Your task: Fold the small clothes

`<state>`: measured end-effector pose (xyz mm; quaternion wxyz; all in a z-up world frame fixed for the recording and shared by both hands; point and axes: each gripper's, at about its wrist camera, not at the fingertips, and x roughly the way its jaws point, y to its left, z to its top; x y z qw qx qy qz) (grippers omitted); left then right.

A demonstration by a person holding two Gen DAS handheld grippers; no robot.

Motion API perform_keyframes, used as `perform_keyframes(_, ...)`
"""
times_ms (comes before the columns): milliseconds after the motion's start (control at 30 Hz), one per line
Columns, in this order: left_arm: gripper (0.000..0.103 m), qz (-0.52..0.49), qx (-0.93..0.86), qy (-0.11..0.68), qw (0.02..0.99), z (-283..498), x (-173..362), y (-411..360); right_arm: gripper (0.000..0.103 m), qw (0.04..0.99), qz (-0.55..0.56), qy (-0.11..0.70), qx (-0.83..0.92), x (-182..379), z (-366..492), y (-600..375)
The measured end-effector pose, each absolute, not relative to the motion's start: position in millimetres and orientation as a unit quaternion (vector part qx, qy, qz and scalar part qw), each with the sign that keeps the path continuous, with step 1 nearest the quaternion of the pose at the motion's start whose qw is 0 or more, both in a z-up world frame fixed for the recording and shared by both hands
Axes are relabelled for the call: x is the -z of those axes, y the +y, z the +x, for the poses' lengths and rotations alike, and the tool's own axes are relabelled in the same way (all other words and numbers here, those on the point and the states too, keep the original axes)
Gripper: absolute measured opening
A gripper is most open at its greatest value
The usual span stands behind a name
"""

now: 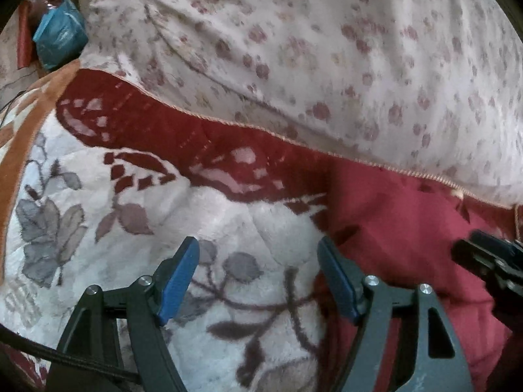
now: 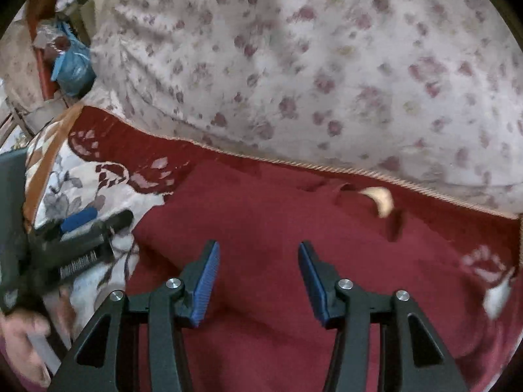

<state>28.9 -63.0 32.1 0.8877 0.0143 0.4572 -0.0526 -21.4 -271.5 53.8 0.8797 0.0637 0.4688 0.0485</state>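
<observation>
Left wrist view: the left claw [image 1: 258, 261] hangs wide open and empty over a white floral blanket [image 1: 98, 228], the red garment [image 1: 408, 222] lying beside it toward the blanket's maroon-bordered edge. Right wrist view: the right claw [image 2: 258, 271], half open, grips nothing above the red garment [image 2: 261, 222].

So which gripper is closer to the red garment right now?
Right. The right gripper hangs open directly over the red garment, nothing between its fingers. The left gripper is open over the floral blanket beside the garment's edge.
</observation>
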Motion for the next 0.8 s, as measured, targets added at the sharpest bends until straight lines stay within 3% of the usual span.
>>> perform_keyframes(200,0.074,0.065,0.031,0.493,0.867,35,-12,-65,0.054,0.855,0.041,0.513,-0.065,-12,13,-244)
perform_keyframes(467,0.074,0.070,0.036,0.498,0.863,28,-20,-55,0.057,0.867,0.047,0.487,-0.099,-47,34,-233)
perform_keyframes(633,0.074,0.075,0.018,0.481,0.873,27,-33,-36,0.063,0.828,0.091,0.530,-0.160,-31,61,-210)
perform_keyframes(733,0.074,0.060,0.003,0.475,0.878,30,-40,-19,0.063,0.820,0.054,0.548,-0.153,-11,64,-188)
perform_keyframes(800,0.074,0.042,-0.003,0.474,0.880,32,-44,-8,0.048,0.830,0.025,0.539,-0.141,-5,66,-178)
